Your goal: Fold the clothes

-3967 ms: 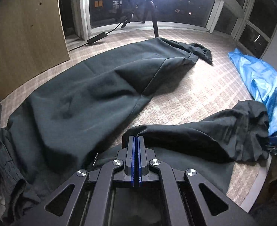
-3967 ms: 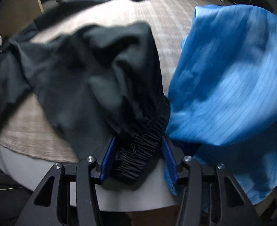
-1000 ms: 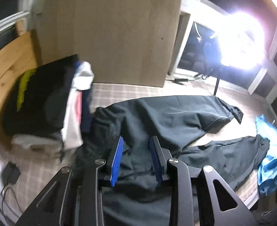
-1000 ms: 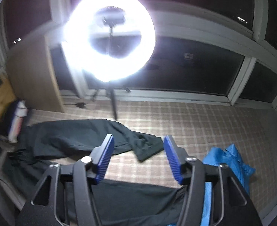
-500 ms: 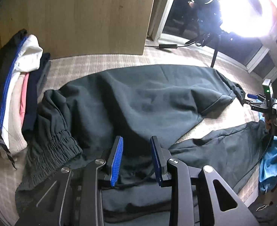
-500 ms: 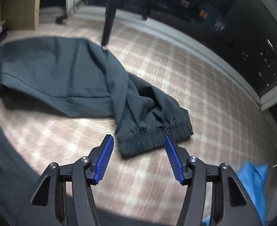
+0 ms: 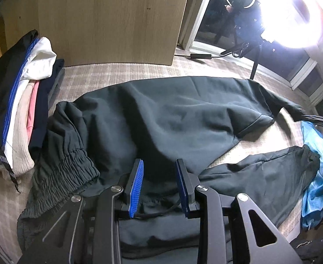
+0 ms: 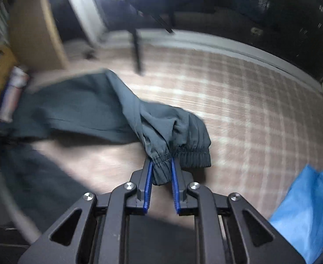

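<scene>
Dark trousers (image 7: 161,118) lie spread on a checked cover (image 7: 122,74), waistband at the left, both legs running right. My left gripper (image 7: 159,162) hovers low over the waist, near the drawstring (image 7: 161,213). Its blue pads (image 7: 136,187) stand apart and nothing is pinched between them. In the right wrist view the far leg (image 8: 73,110) ends in an elastic cuff (image 8: 183,151). My right gripper (image 8: 161,164) is at that cuff, its jaws closing, with the bunched cuff corner pressed between the pads.
A stack of folded clothes (image 7: 18,110) stands at the left by a wooden board (image 7: 106,22). A blue garment (image 7: 319,176) (image 8: 304,215) lies at the right edge. A bright ring light (image 7: 297,11) on a tripod stands by the windows, with a cable (image 7: 201,56) near the sill.
The left gripper came down and closer over the waist, then held still. The right gripper swung down from facing the ring light to the leg cuff, and its jaws narrowed onto it.
</scene>
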`<state>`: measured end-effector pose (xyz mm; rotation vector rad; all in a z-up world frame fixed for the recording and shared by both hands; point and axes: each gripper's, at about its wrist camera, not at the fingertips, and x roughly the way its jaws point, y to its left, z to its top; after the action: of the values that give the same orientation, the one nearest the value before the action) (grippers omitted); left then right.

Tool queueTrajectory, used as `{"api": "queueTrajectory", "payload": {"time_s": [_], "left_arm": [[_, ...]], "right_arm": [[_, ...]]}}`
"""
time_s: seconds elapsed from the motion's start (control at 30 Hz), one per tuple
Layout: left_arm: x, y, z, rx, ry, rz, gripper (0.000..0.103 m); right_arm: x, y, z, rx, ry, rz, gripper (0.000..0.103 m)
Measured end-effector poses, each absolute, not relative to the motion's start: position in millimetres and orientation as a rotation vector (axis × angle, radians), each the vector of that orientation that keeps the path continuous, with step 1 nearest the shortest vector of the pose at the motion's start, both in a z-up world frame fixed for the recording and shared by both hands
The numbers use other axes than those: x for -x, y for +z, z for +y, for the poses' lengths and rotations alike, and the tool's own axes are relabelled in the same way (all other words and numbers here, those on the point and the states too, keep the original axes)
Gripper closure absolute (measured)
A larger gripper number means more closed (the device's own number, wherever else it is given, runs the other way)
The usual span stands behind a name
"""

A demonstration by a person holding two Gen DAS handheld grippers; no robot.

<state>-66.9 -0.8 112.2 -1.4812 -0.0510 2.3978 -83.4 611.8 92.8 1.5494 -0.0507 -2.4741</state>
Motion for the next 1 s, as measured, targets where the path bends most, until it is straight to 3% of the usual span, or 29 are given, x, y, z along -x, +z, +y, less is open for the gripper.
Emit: {"api": "queueTrajectory", "payload": {"time_s": [0.2,0.27,0.37,0.43,0.63,0.77,0.83,1.0], "left_arm": [[71,109,17,1.471,2.331,-0.06,0.075],[72,108,31,1.459,2.29,-0.028,0.075],[73,104,61,1.456,2.233,0.06,0.075],[73,100,78,1.459,2.207,0.108,0.075],[76,79,123,1.46,2.128,0.313,0.075],[84,67,143,1.476,2.078,0.343,0.074],[85,62,156,1.473,2.06,0.397,0.073],[93,53,182,1.459,2.028,0.475,0.073]], "right_arm": [[70,173,630,-1.43,-2.563,-0.228,0.087],[92,170,661,-1.454,-2.623,-0.381,0.086],[143,124,715,-1.577,-2.649,-0.655,0.07],[161,96,738,-1.678,-2.689,-0.719,0.07],[160,60,738,-1.656,-2.674,-0.527,0.069],[156,32,722,-1.68,-2.583,-0.352,0.058],[161,25,720,-1.679,-2.598,-0.289,0.058],[185,6,718,-1.683,-2.597,-0.26,0.05]]}}
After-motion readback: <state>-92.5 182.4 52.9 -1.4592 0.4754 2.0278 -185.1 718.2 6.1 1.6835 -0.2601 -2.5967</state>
